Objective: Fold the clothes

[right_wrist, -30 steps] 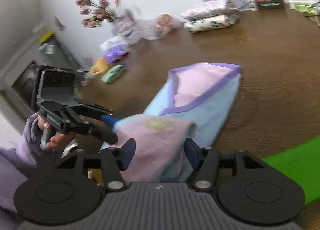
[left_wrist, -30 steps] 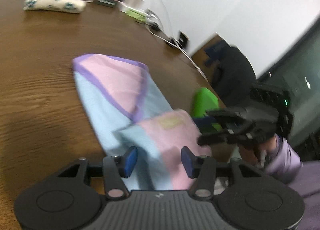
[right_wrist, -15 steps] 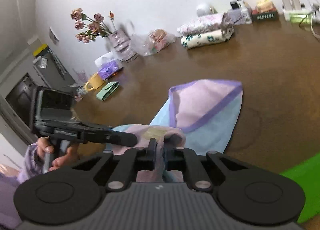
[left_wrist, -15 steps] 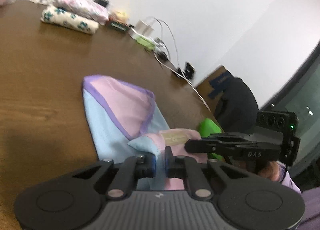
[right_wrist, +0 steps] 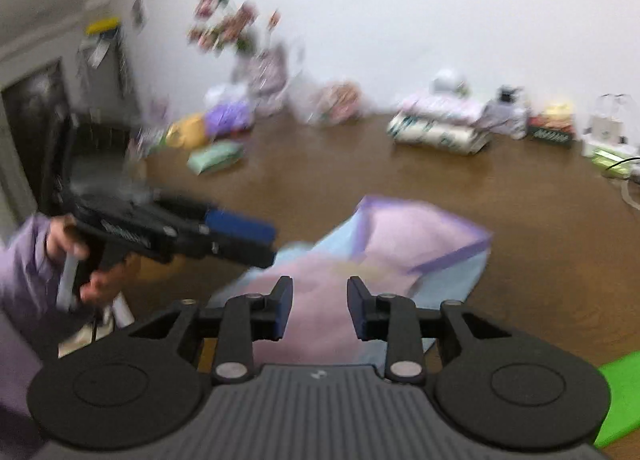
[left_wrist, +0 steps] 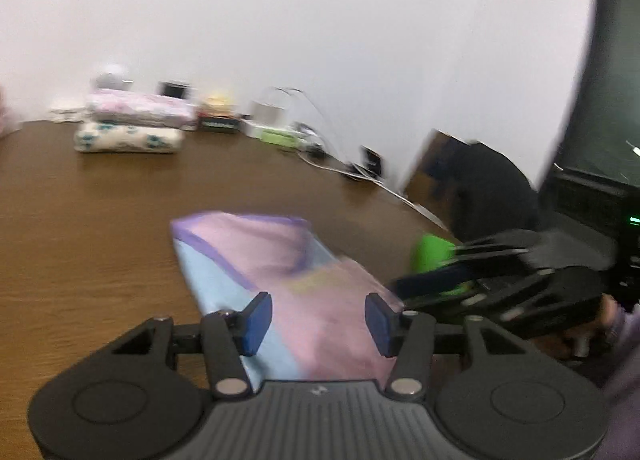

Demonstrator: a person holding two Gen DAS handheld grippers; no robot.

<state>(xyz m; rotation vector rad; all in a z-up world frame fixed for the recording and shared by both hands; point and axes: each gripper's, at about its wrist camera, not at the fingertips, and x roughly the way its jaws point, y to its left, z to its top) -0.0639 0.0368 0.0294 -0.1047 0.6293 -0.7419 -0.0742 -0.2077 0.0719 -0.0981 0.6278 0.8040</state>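
1. near edge of the desk [left_wrist: 80, 244]: left gripper [left_wrist: 318, 318] and right gripper [right_wrist: 319, 310] hover with jaws apart, holding nothing, over the garment's pink near end.
2. the pink-and-blue garment [left_wrist: 256, 272] lies part-folded by that edge; judged mid-fold or just released, blur hides which.
3. any next fold calls for a firm pinch on a hem.
4. its long axis runs away from the near edge, purple-trimmed end pointing toward the stacked floral bundles [left_wrist: 132, 126] at the far edge.

No text or label is legible; both views are blurred.
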